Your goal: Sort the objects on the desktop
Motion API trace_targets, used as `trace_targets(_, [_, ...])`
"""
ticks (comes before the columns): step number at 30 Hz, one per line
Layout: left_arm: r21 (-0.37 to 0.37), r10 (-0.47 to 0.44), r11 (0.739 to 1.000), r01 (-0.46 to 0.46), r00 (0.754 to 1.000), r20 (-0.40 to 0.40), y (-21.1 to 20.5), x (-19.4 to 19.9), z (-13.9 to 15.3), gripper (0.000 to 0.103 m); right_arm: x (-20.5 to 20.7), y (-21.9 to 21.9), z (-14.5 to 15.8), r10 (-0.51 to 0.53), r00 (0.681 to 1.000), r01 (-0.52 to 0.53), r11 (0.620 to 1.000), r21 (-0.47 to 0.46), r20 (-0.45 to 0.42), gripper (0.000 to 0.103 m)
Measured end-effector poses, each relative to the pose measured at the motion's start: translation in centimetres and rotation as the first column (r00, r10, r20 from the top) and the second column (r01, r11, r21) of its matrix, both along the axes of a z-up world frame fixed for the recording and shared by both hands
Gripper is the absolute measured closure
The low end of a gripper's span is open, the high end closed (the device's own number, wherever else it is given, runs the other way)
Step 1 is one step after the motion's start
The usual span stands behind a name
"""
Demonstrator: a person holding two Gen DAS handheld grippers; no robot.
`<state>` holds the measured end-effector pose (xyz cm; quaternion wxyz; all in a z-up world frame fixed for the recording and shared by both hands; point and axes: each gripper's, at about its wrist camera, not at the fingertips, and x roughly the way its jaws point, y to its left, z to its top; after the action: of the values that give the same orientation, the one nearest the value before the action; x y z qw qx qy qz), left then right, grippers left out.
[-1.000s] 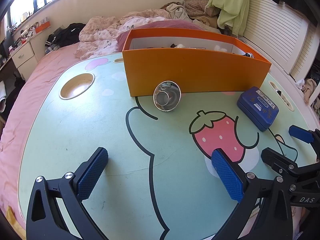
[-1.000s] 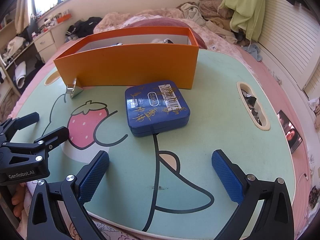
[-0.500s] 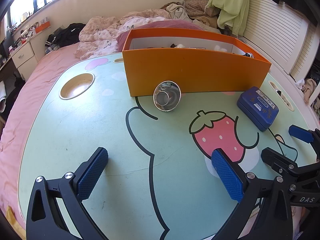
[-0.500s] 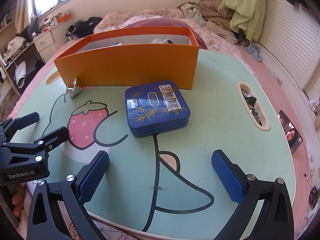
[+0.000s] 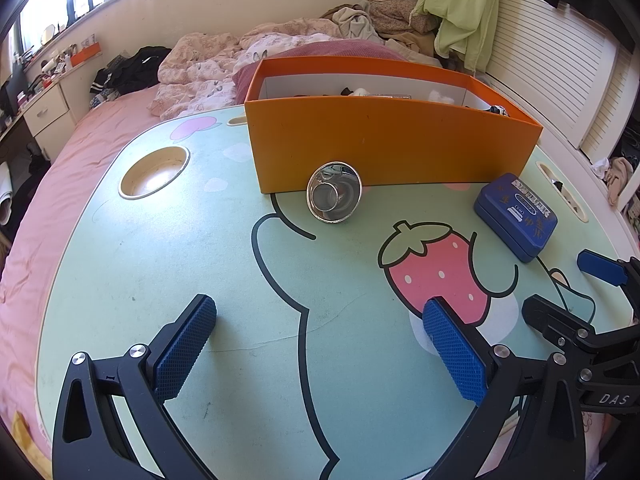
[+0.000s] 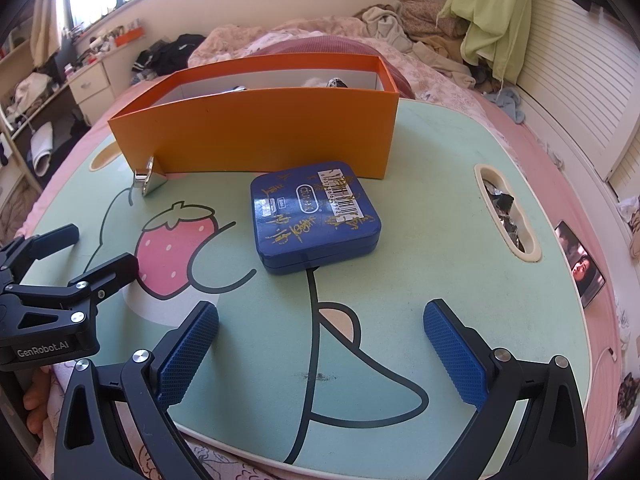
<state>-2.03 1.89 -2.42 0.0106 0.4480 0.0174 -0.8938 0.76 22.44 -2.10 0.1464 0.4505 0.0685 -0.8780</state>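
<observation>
The left gripper [image 5: 320, 344] hovered low over the near edge of the mint-green cartoon surface [image 5: 160, 264], its jaws spread wide with nothing between the blue pads [image 5: 184, 350]. The right gripper [image 6: 322, 346] hung just beside it, jaws likewise spread and holding nothing; in the left wrist view it showed at 3 o'clock [image 5: 576, 304], and in the right wrist view the left gripper showed at 9 o'clock [image 6: 72, 264].

An orange box [image 5: 384, 148] stood open-topped at 12 o'clock on the surface, with a few small items inside that were too hidden to name. A shiny metal cup [image 5: 334, 198] lay tipped on its side against the box's front wall, at the wall's left end, its mouth facing the left wrist camera; from the right wrist camera it sat at 10 o'clock [image 6: 149, 180]. A blue tin [image 6: 316, 218] with gold lettering and a barcode label lay flat near the box's right end, apart from the wall, straight ahead of the right gripper at 12 o'clock and at 2 o'clock from the left [image 5: 516, 216]. A printed strawberry [image 5: 436, 272] lay between cup and tin. A round cup recess [image 5: 154, 172] sat at 10 o'clock in the left view, and a slot [image 6: 506, 212] holding dark bits sat at 2 o'clock in the right view.
</observation>
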Motion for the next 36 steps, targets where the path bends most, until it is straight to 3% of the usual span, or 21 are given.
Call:
trace_targets(12, [0.0, 0.0, 1.0, 0.0, 1.0, 0.0, 0.1, 0.0, 0.1, 0.0, -0.1, 0.1, 1.3, 0.005, 1.0, -0.006, 0.995, -0.103, -0.003, 0.0])
trace_targets(19, [0.003, -0.001, 1.0, 0.001, 1.0, -0.001, 0.0, 0.1, 0.2, 0.0, -0.6, -0.9, 1.4, 0.017, 1.0, -0.017, 0.998, -0.058, 0.006, 0.0])
trace_targets(25, [0.003, 0.0, 1.0, 0.0, 1.0, -0.001, 0.0, 0.1, 0.3, 0.0, -3.6, -0.3, 3.1, -0.044, 0.997, 0.04, 0.997, -0.066, -0.069, 0.0])
trace_targets(30, [0.003, 0.0, 1.0, 0.0, 1.0, -0.001, 0.0, 0.1, 0.2, 0.0, -6.1, -1.2, 1.7, 0.058, 0.998, -0.056, 0.996, -0.072, 0.023, 0.0])
trace_targets(33, [0.0, 0.0, 1.0, 0.0, 1.0, -0.001, 0.0, 0.1, 0.3, 0.0, -7.2, -1.8, 0.9, 0.056, 0.998, -0.054, 0.998, -0.04, 0.04, 0.001])
trace_targets(34, [0.001, 0.0, 1.0, 0.0, 1.0, -0.001, 0.0, 0.1, 0.4, 0.0, -7.2, -1.9, 0.9, 0.061, 0.997, -0.06, 0.998, -0.035, 0.038, 0.003])
trace_targets(36, [0.001, 0.0, 1.0, 0.0, 1.0, -0.001, 0.0, 0.1, 0.4, 0.0, -6.5, -2.2, 1.1, 0.075, 0.997, -0.074, 0.997, -0.015, 0.007, 0.027])
